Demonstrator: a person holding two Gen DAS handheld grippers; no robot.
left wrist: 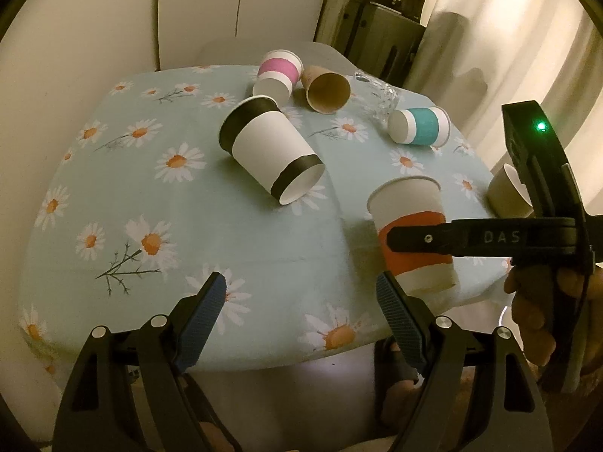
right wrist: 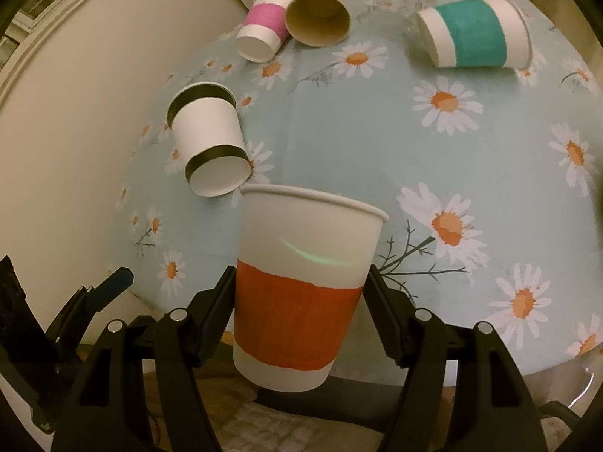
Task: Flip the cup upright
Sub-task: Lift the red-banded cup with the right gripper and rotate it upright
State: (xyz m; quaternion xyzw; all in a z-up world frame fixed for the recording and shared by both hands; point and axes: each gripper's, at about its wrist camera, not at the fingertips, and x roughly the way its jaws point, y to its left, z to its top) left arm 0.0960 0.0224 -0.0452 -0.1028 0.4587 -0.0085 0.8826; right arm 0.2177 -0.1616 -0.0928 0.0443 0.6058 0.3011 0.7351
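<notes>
My right gripper (right wrist: pixel 299 297) is shut on a white paper cup with an orange band (right wrist: pixel 297 312), held upright with its mouth up, near the table's front right edge; it also shows in the left wrist view (left wrist: pixel 414 233), with the right gripper (left wrist: pixel 418 241) across it. My left gripper (left wrist: pixel 301 301) is open and empty over the table's front edge. A black-banded white cup (left wrist: pixel 269 147) lies on its side in the middle, also in the right wrist view (right wrist: pixel 211 143).
On the daisy tablecloth (left wrist: pixel 226 226) lie a pink-banded cup (left wrist: pixel 277 77), a brown cup (left wrist: pixel 326 88) and a teal-banded cup (left wrist: pixel 420 126), all on their sides. A clear plastic item (left wrist: pixel 380 94) lies at the back. Another brown cup (left wrist: pixel 507 192) sits at the right edge.
</notes>
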